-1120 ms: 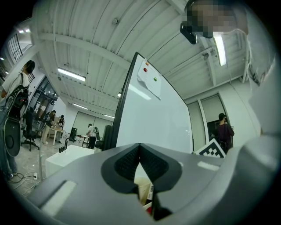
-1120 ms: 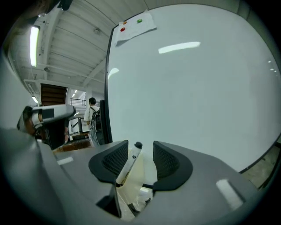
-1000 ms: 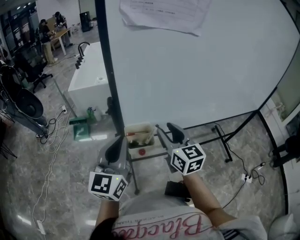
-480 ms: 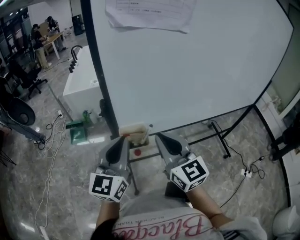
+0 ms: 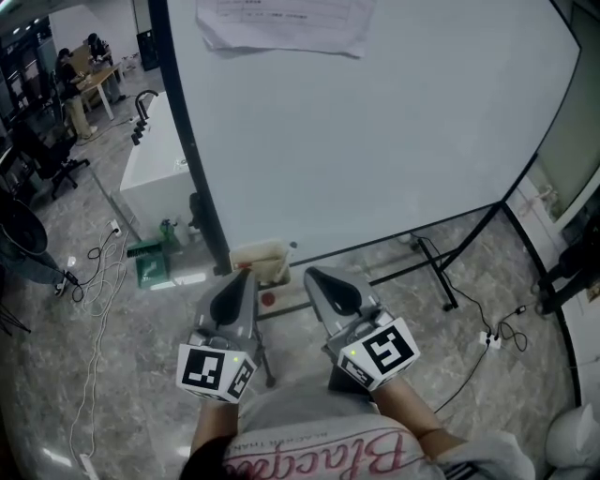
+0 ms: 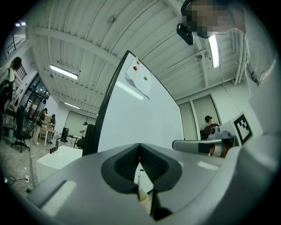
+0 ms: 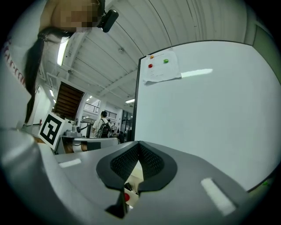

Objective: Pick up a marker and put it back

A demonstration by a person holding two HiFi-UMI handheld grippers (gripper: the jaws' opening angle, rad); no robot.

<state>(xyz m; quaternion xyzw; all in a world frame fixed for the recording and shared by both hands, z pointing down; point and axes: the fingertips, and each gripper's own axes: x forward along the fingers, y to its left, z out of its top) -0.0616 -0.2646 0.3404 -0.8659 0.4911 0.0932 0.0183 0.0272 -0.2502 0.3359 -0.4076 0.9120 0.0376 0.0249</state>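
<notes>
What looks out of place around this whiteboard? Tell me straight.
The paper sheet at the top of the whiteboard hangs crooked and rumpled, and its lower edge is wavy. Nothing else stands out.

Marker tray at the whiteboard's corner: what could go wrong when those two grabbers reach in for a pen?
1. The left gripper and the right gripper both have their fingers closed and empty. Reaching in like that would probably shove the marker rather than take it.
2. The tray is small and perched at the board's lower corner, so a bump might tip it or spill it.
</notes>
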